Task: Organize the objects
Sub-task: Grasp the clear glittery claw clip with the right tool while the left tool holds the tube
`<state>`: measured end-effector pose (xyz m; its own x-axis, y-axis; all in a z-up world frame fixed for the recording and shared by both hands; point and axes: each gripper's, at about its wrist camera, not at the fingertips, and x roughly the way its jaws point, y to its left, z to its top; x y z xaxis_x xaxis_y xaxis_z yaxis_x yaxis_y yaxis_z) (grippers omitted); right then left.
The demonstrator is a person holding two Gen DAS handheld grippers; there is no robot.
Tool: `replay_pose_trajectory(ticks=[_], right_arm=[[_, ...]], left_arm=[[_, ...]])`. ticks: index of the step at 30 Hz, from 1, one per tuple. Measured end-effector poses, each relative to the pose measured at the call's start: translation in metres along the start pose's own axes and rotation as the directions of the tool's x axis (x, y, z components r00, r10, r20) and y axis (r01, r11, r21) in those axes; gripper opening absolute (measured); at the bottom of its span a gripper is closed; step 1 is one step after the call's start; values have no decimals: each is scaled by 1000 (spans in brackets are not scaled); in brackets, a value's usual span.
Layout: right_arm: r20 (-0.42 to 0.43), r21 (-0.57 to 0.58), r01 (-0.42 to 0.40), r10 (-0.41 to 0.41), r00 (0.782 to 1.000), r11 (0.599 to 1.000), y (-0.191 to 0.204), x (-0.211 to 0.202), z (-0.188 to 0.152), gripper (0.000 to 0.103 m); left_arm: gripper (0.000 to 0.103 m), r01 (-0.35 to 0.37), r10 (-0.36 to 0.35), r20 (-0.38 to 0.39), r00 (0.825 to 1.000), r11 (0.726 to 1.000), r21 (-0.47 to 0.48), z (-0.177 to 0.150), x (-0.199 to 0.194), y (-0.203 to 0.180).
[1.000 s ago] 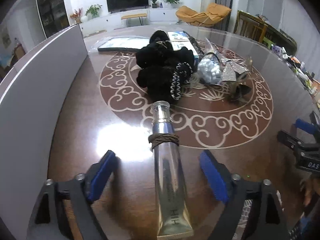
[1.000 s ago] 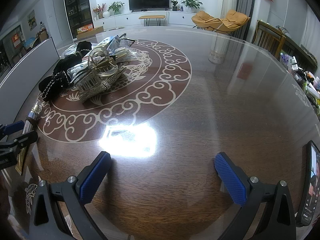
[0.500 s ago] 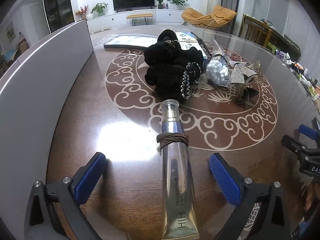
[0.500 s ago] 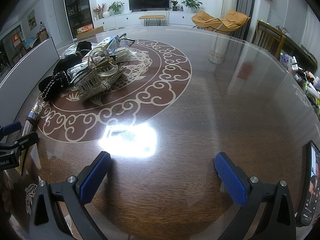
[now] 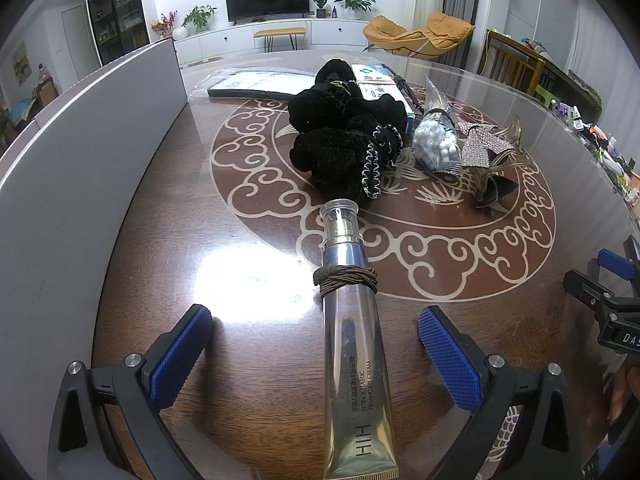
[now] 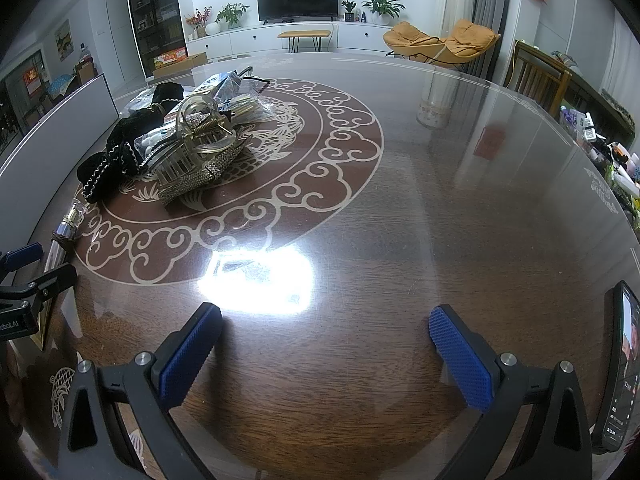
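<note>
Left gripper (image 5: 316, 340): we see its blue fingers (image 5: 180, 354) spread as wide as they go, having just been opening; the cream tube lies between them, touched by neither pad.
Cream tube (image 5: 356, 364): a silvery tube printed "RETINOL ELASTIC FIRMING EYE CREAM", flat on the desk, clear cap pointing away from us, crimped end nearest the camera.
Hair tie (image 5: 345, 278): a brown band wrapped around the tube's neck, just below the cap.
Right gripper (image 6: 326, 348): we find its fingers (image 6: 460, 354) wide apart over bare wood, gripping nothing.
Desk (image 6: 420, 208): dark glossy wood with a pale cloud-scroll ring and a bright patch of glare.
Scrunchies (image 5: 344, 140): a black velvet heap just beyond the tube's cap, one edged in white trim.
Cotton-ball bag (image 5: 434, 140): clear, beside the scrunchies on their right.
Rhinestone hair claw (image 6: 196, 156): next to that bag, tilted on the pile.
Phone (image 6: 618, 372): standing at the desk's right edge, screen lit.
Grey panel (image 5: 80, 168): upright along the desk's left side.
</note>
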<state>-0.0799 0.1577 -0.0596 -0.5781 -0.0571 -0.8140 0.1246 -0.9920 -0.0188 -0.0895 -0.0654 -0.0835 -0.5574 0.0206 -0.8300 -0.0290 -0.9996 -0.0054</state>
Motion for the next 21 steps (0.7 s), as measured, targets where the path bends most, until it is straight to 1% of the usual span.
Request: replay_pose_trajectory(ticks=[13,14,15,16,17,18,21], right_arm=[[-10,1,-2,2,1000,1000,1,2,3,103],[-21,12,-17,17,1000,1000,1,3,7,103],[-21,42,-75,76,997,996,0,3,12,103],[-14,80,-152,154,988,985,-1,1,18,103],[-3,105,-201,202,979,974,1,-1,24,103],[18,118,-238,237,971,964,5,-3,33,103],[80,102,-300,293,953,948,25,-5,68,103]], left_arm=[[103,0,0,0,1000,1000,0,0,0,0],[103,0,0,0,1000,1000,0,0,0,0],[103,0,0,1,1000,1000,0,0,0,0],[103,0,0,1,1000,1000,0,0,0,0],[103,0,0,1,1000,1000,0,0,0,0],[103,0,0,1,1000,1000,0,0,0,0],[103,1,-1,1,1000,1000,0,0,0,0]])
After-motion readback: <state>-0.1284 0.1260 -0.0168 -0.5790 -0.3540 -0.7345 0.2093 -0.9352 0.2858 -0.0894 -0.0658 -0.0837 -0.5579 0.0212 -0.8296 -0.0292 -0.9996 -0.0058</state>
